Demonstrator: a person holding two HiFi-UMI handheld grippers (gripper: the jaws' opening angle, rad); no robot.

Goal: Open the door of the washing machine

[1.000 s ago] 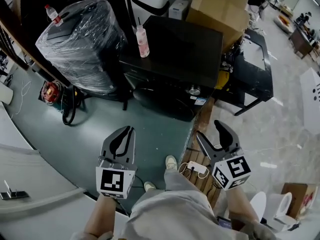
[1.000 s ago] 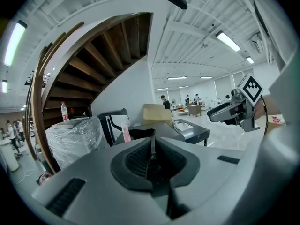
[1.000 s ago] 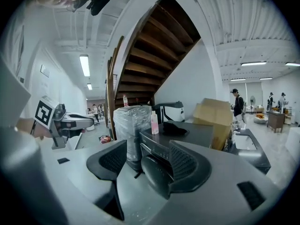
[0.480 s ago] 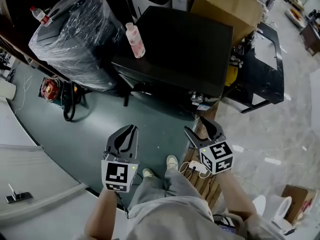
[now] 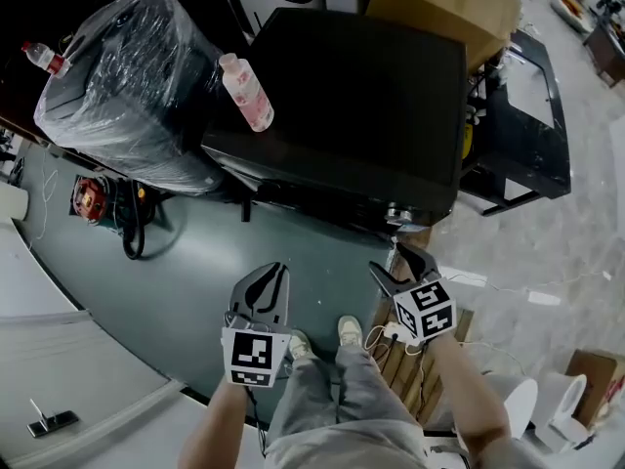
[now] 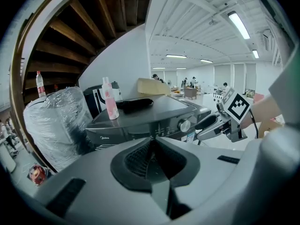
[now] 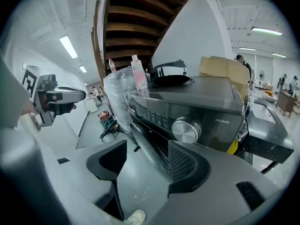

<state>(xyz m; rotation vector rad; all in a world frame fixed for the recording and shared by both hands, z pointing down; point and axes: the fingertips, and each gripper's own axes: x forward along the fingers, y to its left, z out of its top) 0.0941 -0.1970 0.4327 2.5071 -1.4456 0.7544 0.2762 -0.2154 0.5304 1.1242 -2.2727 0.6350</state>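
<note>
My right gripper (image 5: 393, 265) is spread wide, holding nothing. The washing machine (image 5: 361, 96) is just ahead, its door (image 7: 143, 144) rim in line with the gap. My left gripper (image 5: 269, 281) is pinched together, empty. The door is likely rigid, smooth and latched, so I'd grab its rim.

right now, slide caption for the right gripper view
Open right gripper faces the washing machine below its knob, pink bottle on top.

- We've got a plastic-wrapped bundle (image 5: 127, 86). Anything round it?
- We see a pink bottle (image 5: 244, 91) upright just right of it, a red-capped bottle (image 5: 44, 57) by its left edge, a red device (image 5: 90, 195) on the floor near it, and a cardboard box (image 5: 459, 3) well apart.
</note>
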